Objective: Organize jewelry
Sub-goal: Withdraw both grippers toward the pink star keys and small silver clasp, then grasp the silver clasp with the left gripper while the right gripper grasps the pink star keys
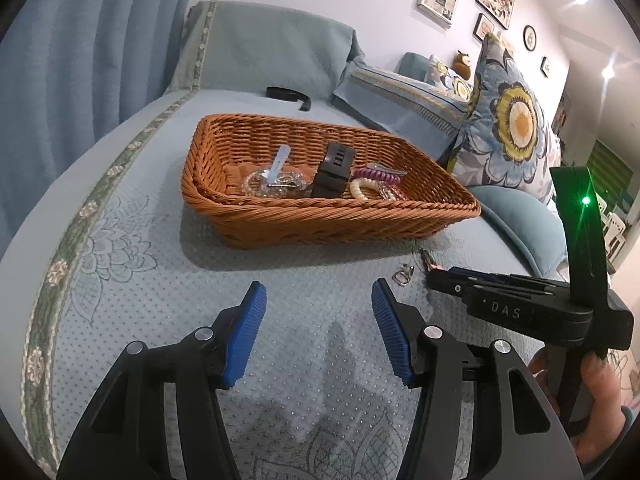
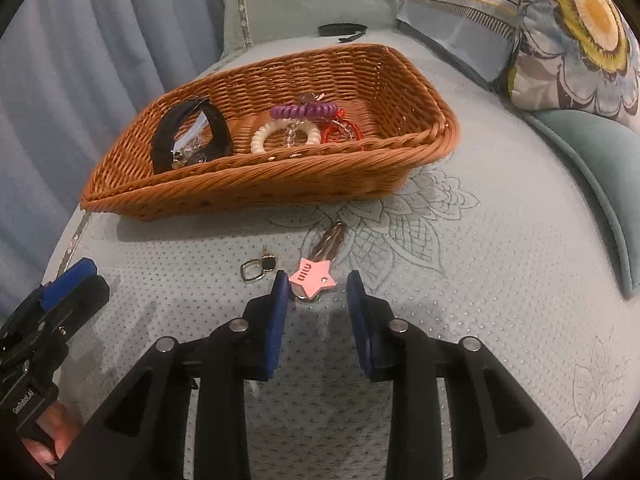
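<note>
A brown wicker basket point(image 1: 320, 220) point(image 2: 248, 188) sits on the blue-grey bedspread. It holds a black strap point(image 2: 192, 136), a purple coil hair tie point(image 2: 304, 111), a cream ring point(image 2: 286, 136), red beads point(image 2: 344, 130) and clear beads point(image 1: 276, 182). A pink star hair clip point(image 2: 314, 276) lies on the cover in front of the basket, between the tips of my open right gripper point(image 2: 318, 280). A small metal earring point(image 2: 258, 269) point(image 1: 403, 276) lies just left of it. My left gripper point(image 1: 318, 300) is open and empty over bare cover.
A black band point(image 1: 288, 94) point(image 2: 342, 30) lies behind the basket. Floral and blue pillows point(image 1: 508, 120) point(image 2: 576, 32) stand to the right. A blue curtain point(image 1: 80, 60) hangs at left. The bed edge runs along the left.
</note>
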`<action>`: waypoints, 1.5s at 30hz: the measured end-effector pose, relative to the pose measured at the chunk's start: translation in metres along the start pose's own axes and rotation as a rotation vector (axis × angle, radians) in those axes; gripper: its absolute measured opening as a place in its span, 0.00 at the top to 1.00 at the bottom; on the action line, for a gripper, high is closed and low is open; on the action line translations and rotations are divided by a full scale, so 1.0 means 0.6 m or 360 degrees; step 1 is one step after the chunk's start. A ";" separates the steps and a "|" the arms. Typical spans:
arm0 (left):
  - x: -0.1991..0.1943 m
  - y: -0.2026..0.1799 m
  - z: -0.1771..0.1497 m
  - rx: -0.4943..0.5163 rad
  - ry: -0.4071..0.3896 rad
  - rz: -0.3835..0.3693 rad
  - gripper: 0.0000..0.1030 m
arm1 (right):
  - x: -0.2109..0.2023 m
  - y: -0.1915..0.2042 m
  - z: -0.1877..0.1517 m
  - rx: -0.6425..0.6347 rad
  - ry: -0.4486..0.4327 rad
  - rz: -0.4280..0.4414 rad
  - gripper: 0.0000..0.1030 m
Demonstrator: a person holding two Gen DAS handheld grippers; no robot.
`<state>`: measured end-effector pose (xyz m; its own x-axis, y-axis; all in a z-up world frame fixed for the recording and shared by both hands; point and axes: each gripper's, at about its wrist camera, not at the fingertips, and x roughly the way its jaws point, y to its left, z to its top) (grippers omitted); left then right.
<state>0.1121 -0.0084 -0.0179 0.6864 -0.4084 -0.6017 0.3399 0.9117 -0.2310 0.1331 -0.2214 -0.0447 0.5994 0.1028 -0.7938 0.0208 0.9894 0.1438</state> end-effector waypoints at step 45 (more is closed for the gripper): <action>0.172 -0.158 0.033 0.0393 0.0393 -0.0129 0.82 | -0.011 -0.070 -0.005 -0.0005 -0.0032 0.0082 0.80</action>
<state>0.1633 -0.1381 -0.0432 0.4848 -0.4281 -0.7627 0.5530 0.8256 -0.1119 0.1259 -0.2631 -0.0473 0.6156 0.1515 -0.7734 -0.0129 0.9832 0.1822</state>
